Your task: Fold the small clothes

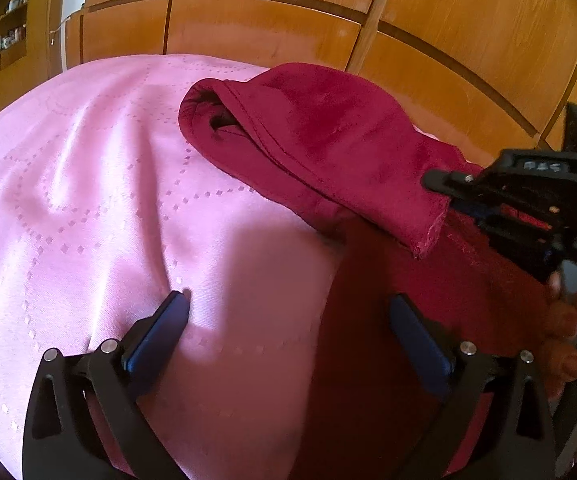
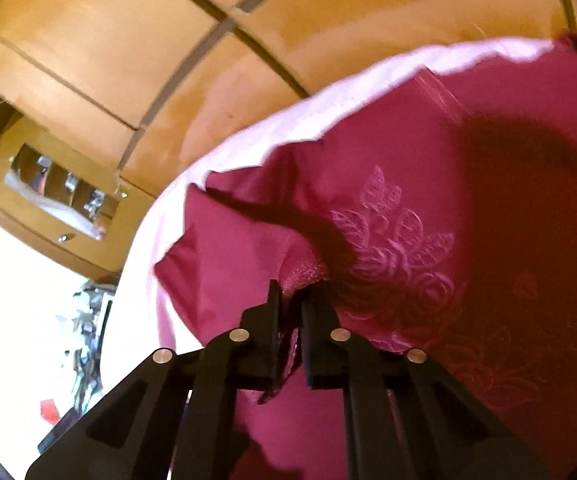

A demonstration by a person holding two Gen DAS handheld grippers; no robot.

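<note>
— What's nearest you?
— My left gripper [image 1: 288, 312], jaws wide apart over the pink bedspread [image 1: 88, 200], holding nothing.
— And the garment?
— The maroon garment [image 1: 328, 140] lies on the bedspread, partly folded over; my right gripper [image 2: 290, 300] is clamped on its edge.

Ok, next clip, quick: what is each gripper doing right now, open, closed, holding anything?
Left gripper: open wide, nothing between its jaws, over the pink bedcover.
Right gripper: shut on the edge of the maroon garment.
</note>
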